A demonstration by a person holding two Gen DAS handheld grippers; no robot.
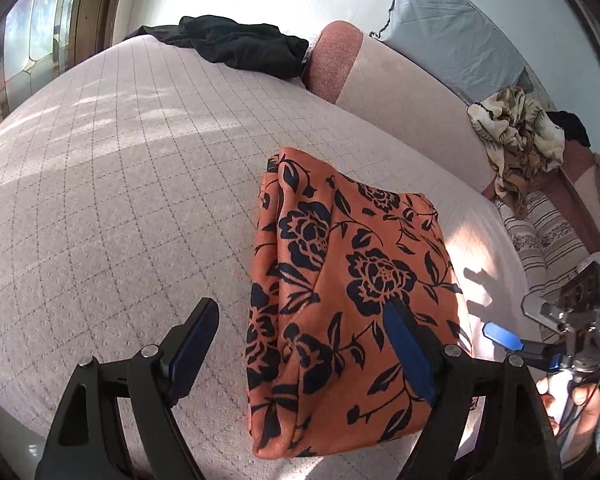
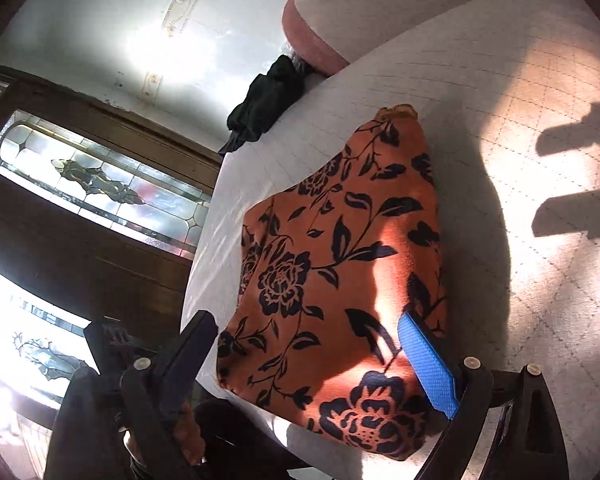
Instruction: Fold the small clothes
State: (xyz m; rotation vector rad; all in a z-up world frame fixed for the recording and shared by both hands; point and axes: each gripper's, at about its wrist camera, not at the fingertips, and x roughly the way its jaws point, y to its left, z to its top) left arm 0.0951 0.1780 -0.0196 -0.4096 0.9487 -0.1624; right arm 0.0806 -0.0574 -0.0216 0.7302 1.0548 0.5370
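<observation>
Left wrist view: we've got the orange floral garment (image 1: pixel 340 280) lying folded on the bed (image 1: pixel 120 200), centre-right of frame. Our left hand-held gripper (image 1: pixel 300 344) and right hand-held gripper (image 2: pixel 312 364) both hang over it with jaws apart, gripping nothing. Best bet now: press stray edges flat, keep the stack square, then go for the black garment (image 1: pixel 240 46), upper middle.

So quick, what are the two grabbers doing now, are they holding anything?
Left gripper: open, holding nothing; the orange cloth lies folded under it.
Right gripper: open, holding nothing, above the same cloth.
</observation>
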